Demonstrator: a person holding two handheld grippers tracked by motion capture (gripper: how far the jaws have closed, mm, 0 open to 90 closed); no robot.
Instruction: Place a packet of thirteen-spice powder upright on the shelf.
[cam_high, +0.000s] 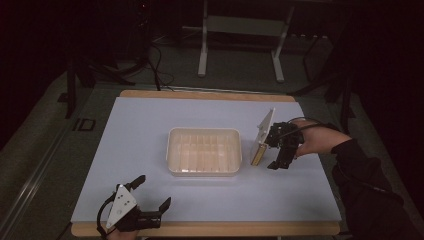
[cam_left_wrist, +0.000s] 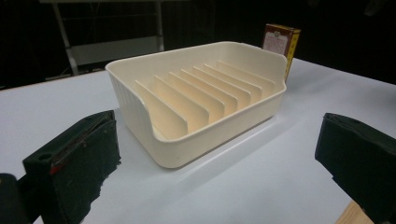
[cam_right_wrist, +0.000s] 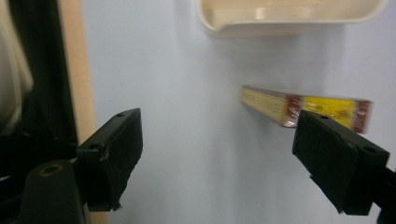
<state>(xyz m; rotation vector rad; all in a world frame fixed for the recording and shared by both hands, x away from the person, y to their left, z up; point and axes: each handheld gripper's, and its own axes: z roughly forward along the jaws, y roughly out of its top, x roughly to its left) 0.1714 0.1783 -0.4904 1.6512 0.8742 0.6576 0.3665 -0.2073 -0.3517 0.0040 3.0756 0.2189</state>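
The right claw (cam_high: 278, 152) stands spread with nothing between its jaws, hanging just beside a thin box (cam_high: 258, 151); in the right gripper view one black pad sits in front of the box's end without pressing on it. The box (cam_right_wrist: 306, 111) is flat and slim, with a yellow face, dark red ends and a pale yellow edge printed with small marks. It stands on its narrow edge on the white worktop (cam_high: 150, 150), just to the right of a cream rack (cam_high: 203, 151), near it but apart. In the left gripper view the box (cam_left_wrist: 280, 44) rises upright behind the far corner of the rack (cam_left_wrist: 196, 100), showing a red-brown front with a pale label.

The rack is a shallow cream tub with rounded corners and a row of thin upright dividers across its floor; no slot holds anything.

The right hand (cam_high: 315, 140) comes in from the right edge, its dark sleeve (cam_high: 360, 170) lying over the worktop's corner, jaws pointing down and toward the box.

The left claw (cam_high: 152, 191) is spread wide too, empty, low at the near edge of the worktop, aimed toward the rack.
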